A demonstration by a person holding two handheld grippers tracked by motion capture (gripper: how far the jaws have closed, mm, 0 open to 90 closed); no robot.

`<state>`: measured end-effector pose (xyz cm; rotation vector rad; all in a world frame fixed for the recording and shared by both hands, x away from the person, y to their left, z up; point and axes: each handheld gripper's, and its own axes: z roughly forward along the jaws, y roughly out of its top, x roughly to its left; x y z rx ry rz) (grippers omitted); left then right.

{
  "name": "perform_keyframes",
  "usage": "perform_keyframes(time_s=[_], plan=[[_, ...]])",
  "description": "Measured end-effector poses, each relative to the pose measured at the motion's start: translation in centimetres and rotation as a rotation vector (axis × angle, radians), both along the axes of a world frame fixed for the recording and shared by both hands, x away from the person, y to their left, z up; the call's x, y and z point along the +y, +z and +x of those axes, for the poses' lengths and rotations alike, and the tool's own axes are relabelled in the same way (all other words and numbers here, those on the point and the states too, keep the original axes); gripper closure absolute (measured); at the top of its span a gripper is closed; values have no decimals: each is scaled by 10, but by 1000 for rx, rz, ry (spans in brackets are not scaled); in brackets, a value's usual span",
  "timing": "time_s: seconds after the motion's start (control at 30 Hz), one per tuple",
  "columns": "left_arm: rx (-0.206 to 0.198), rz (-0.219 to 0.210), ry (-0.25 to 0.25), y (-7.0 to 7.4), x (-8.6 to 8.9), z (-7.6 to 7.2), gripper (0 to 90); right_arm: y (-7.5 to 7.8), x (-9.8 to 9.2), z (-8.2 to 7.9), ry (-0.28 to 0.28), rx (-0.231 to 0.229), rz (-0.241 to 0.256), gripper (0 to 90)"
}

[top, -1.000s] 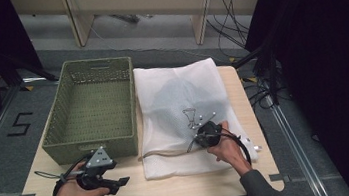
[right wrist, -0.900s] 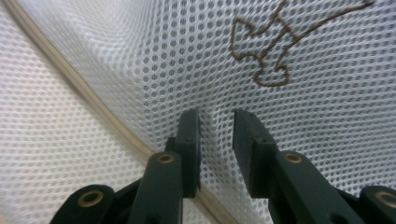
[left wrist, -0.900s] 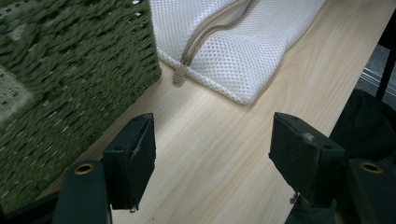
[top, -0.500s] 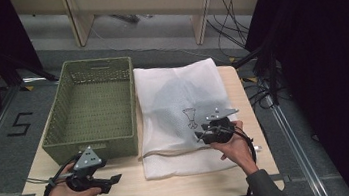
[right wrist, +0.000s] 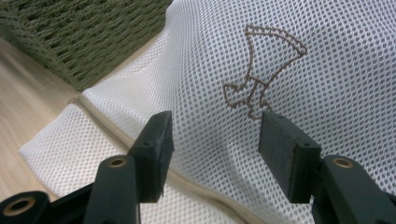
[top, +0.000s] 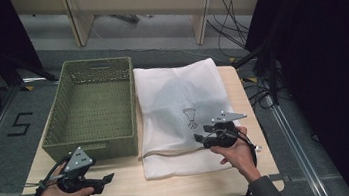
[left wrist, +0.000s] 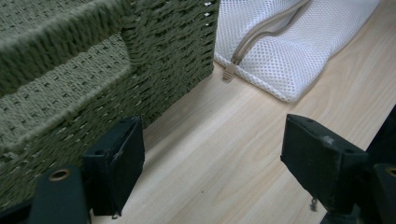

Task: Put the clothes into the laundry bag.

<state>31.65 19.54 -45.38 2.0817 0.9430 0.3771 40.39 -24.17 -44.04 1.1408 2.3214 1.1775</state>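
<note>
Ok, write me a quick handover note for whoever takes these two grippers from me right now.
Left gripper: open, holding nothing, low over the table in front of the green woven basket.
Right gripper: open, holding nothing, over the near part of the white mesh laundry bag, close to its stitched emblem.
Bag lies flat on the table to the right of the basket. Its zipper runs along the near edge, and its pull sits at the corner nearest the basket.
Done: nothing grasped so far; the basket is empty.
Left: probably grip the bag and work the zipper.
</note>
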Motion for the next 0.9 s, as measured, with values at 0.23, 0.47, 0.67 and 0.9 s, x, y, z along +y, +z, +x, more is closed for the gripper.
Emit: perform_keyframes(time_s=[0.23,0.47,0.67,0.9], plan=[[-13,5,7,2,10,-1,201,-1,-6,-13,-17,13,27,426],[-23,-22,15,2,13,-4,201,-4,-8,-25,-18,-1,39,405],[-24,-8,14,2,18,-6,198,-6,-7,-35,-4,18,36,391],[-21,-22,33,0,23,-10,196,-9,-9,-43,17,30,-4,373]])
